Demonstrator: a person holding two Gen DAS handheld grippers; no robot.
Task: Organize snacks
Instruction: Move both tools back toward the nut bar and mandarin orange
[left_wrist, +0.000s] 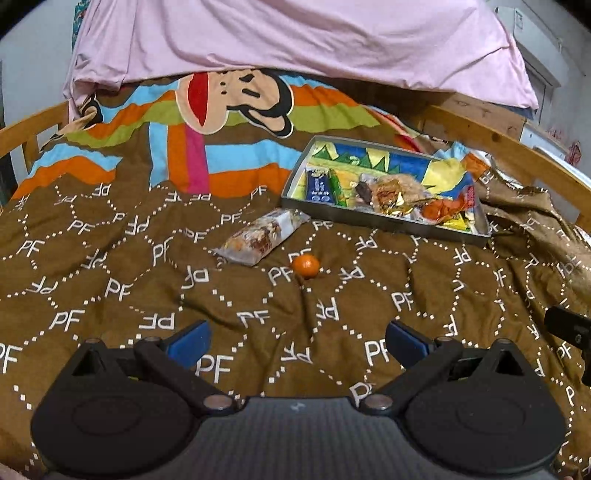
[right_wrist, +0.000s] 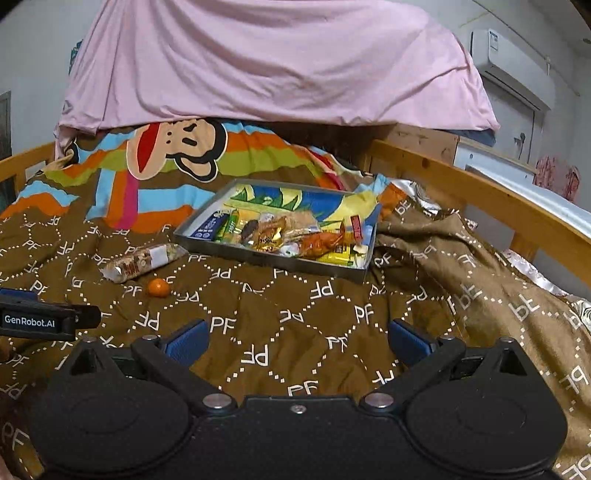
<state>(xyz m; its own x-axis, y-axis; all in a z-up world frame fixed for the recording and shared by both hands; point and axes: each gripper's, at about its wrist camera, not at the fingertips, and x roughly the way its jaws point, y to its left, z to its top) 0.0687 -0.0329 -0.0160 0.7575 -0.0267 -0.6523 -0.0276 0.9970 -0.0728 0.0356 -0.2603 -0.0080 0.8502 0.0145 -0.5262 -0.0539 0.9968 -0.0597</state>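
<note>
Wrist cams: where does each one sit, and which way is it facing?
Left wrist: behind the open left gripper, low over the quilt, facing the tangerine; right gripper's edge at far right.
Right wrist: behind the open right gripper, facing the tray; left gripper at left.
Shared: tray, tangerine, snack bag, pink sheet.

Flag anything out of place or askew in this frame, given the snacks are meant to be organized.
Two items lie loose on the brown bedspread outside the snack tray: a clear-wrapped snack pack and a small orange. The tray itself sits slightly tilted on the rumpled cover. Both tongs are open and empty.
</note>
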